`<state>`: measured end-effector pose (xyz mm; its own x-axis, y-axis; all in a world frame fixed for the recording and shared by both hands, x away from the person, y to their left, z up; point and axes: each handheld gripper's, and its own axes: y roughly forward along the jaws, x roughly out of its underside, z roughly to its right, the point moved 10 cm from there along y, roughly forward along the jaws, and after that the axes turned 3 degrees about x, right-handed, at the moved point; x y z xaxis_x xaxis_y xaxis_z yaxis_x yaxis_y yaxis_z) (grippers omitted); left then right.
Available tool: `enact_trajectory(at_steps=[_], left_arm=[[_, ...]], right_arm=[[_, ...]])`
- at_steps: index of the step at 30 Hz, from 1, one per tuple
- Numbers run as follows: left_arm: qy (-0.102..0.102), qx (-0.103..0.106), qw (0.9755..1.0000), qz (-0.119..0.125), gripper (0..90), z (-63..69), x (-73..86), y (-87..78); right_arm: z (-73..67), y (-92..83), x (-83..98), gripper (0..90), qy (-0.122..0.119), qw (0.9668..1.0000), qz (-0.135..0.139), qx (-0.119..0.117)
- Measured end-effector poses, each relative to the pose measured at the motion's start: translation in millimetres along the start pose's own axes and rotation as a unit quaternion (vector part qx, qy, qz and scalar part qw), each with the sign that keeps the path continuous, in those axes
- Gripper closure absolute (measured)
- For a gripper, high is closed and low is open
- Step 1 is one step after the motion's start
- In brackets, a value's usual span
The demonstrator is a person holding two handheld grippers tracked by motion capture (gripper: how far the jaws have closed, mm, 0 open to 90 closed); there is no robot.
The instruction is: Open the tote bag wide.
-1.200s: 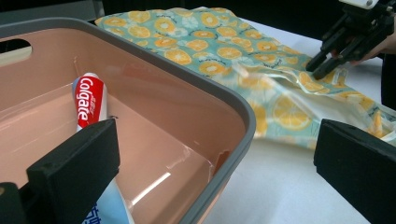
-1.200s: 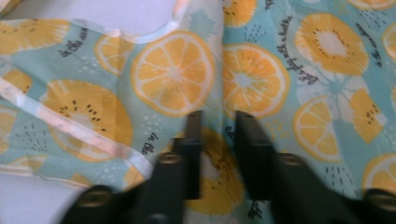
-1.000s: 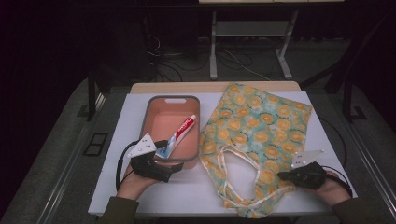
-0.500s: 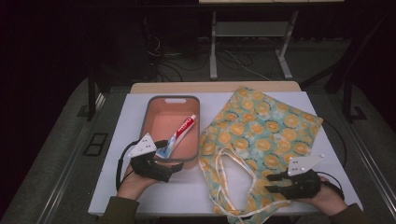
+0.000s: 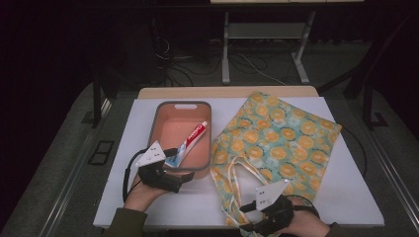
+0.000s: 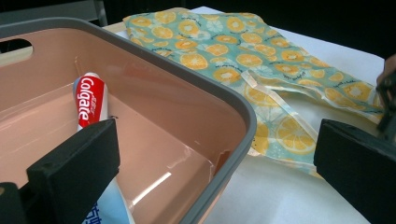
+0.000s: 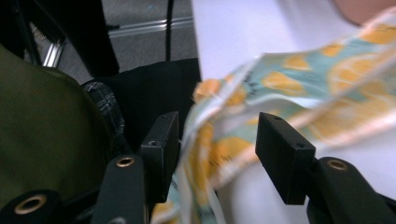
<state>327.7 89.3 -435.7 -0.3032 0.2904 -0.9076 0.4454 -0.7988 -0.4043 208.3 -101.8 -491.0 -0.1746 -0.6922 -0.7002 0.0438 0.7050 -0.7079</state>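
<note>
Bag (image 5: 276, 143) dragged nearer on white table (image 5: 346, 197).

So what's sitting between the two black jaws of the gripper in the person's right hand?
A fold of the orange-print cloth bag, at its edge near the table's front. The right gripper has its jaws spread on either side of the fabric, seen in the right gripper view.

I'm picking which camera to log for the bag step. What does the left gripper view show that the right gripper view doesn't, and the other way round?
Left gripper view: the toothpaste tube lying in the pink bin, with the left gripper wide open, one jaw inside the bin and one outside.

Right gripper view: the right gripper open around the bag's near edge, plus the person's green sleeve and the table edge.

Both: the orange-print bag on the white table.
</note>
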Motion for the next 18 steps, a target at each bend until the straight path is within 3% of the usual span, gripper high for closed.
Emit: enact_trajectory(at_steps=[6, 7, 8, 10, 13, 18], left_arm=[[0.000, 0.000, 1.0000, 0.000, 0.0, 0.1, 0.0, -0.1], [0.000, 0.000, 1.0000, 0.000, 0.0, 0.1, 0.0, -0.1], [-0.001, 0.000, 1.0000, 0.001, 0.0, 0.1, 0.0, -0.1], [-0.002, 0.001, 1.0000, 0.002, 0.0, 0.1, -0.2, -0.2], [-0.002, 0.002, 1.0000, 0.003, 0.0, 0.0, -0.3, -0.4], [-0.004, 0.001, 1.0000, 0.005, 0.0, -0.2, -0.6, -0.7]], right_arm=[[-4.2, 18.8, 1.7, 54.5, -0.013, 0.9995, -0.029, -0.008], [-3.9, 21.4, 2.1, 59.0, -0.016, 0.9994, -0.031, -0.007], [-3.4, 25.2, 3.1, 69.3, -0.017, 0.9990, -0.039, -0.008], [-2.7, 26.5, 2.5, 80.8, -0.017, 0.9991, -0.038, -0.009], [-1.1, 24.3, 1.8, 86.9, -0.016, 0.9993, -0.032, -0.008], [6.4, 15.2, -1.9, 88.3, -0.005, 0.9999, -0.011, 0.000]])
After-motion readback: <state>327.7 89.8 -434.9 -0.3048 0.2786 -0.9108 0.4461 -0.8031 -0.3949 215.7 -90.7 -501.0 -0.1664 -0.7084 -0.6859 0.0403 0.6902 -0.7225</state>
